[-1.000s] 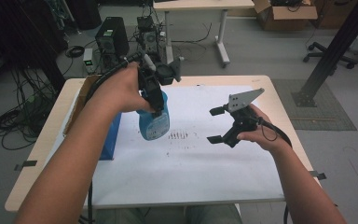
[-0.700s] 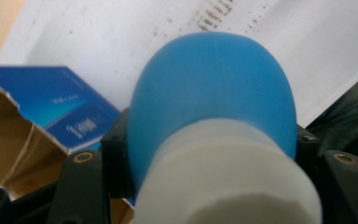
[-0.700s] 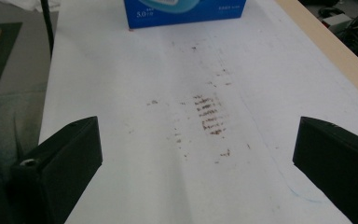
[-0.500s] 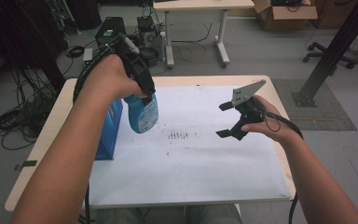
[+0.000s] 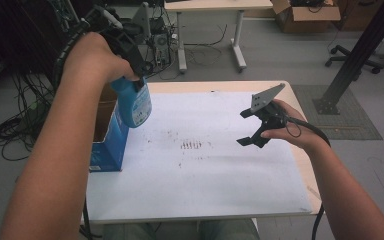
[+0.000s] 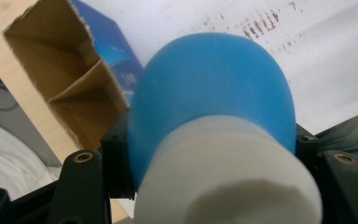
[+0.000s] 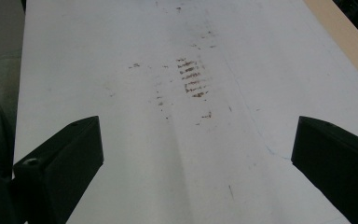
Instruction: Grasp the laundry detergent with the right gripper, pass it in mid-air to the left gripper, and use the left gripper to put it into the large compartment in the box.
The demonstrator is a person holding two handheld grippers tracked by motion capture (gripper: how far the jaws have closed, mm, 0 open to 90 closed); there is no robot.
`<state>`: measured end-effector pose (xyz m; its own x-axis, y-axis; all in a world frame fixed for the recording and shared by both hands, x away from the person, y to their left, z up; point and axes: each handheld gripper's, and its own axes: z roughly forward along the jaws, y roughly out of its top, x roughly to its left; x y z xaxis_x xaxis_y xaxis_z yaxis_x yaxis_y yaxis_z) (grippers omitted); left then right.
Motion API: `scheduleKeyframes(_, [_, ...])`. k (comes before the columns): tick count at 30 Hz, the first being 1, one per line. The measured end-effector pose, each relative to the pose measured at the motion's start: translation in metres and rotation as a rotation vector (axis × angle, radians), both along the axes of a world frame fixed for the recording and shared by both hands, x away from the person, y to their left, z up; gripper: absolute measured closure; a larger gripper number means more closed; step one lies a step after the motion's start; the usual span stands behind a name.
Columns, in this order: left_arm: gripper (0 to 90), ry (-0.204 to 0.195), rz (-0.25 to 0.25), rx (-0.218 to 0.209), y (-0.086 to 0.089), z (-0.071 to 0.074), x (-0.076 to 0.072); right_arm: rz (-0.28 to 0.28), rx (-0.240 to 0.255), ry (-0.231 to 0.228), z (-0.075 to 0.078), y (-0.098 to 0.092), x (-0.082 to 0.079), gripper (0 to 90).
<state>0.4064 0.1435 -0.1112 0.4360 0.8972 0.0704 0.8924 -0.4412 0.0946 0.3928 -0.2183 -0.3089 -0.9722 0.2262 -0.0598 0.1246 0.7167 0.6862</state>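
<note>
While my left claw point(image 5: 132, 75) is clamping the blue bottle point(image 5: 134, 104) by its neck, I am holding it in the air above the open box point(image 5: 109, 145) at the desk's point(image 5: 200, 212) left edge. My right claw point(image 5: 254, 127) is hovering wide open and empty over the brown smudges point(image 5: 191, 145).

We see a grey floor point(image 5: 280, 55) w/ cables point(image 5: 10, 125) at left. Behind our table point(image 5: 300, 165) stands a light desk point(image 5: 210, 6), a cardboard box point(image 5: 305, 9) beside it. Black post point(image 5: 355, 55) on a dark mat point(image 5: 350, 115) at right, office chair point(image 5: 350, 50) beyond. Dim, even light.
</note>
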Motion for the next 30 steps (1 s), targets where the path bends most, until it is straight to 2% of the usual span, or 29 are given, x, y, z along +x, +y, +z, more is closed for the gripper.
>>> scheduleKeyframes(1, [38.1,0.004,0.038,-0.024,0.008,0.005,0.001,0.003,-0.008,0.005,0.0,-0.002,0.002,2.3])
scheduleKeyframes(2, [38.1,0.004,0.038,-0.024,0.008,0.005,0.001,0.003,-0.008,0.005,0.0,-0.002,0.002,2.3])
scheduleKeyframes(7, [38.1,0.027,0.148,-0.065,0.035,0.015,0.005,0.0,-0.038,0.008,0.005,-0.004,0.005,2.4])
scheduleKeyframes(8, [38.0,0.027,0.148,-0.065,0.035,0.015,0.005,0.0,-0.038,0.008,0.005,-0.004,0.005,2.4])
scheduleKeyframes(10, [38.1,0.024,0.2,-0.057,0.047,0.018,0.007,-0.002,-0.045,0.006,0.007,-0.005,0.006,2.4])
scheduleKeyframes(11, [38.0,0.024,0.2,-0.057,0.047,0.018,0.007,-0.002,-0.045,0.006,0.007,-0.005,0.006,2.4])
scheduleKeyframes(12, [38.1,0.022,0.245,-0.054,0.055,0.019,0.008,-0.004,-0.044,0.006,0.008,-0.006,0.007,2.4])
scheduleKeyframes(15, [38.1,0.017,0.273,-0.049,0.062,0.02,0.009,-0.006,-0.046,0.005,0.009,-0.007,0.008,2.4])
scheduleKeyframes(16, [38.0,0.019,0.312,-0.046,0.071,0.021,0.009,-0.008,-0.049,0.007,0.009,-0.008,0.008,2.4])
scheduleKeyframes(18, [38.0,0.019,0.321,-0.044,0.074,0.022,0.01,-0.01,-0.053,0.01,0.009,-0.009,0.009,2.5])
scheduleKeyframes(20, [38.1,0.019,0.365,-0.033,0.083,0.023,0.01,-0.01,-0.054,0.008,0.008,-0.01,0.01,2.4])
scheduleKeyframes(30, [38.0,0.011,0.429,-0.03,0.104,0.026,0.01,-0.017,-0.058,0.013,0.008,-0.011,0.012,2.4])
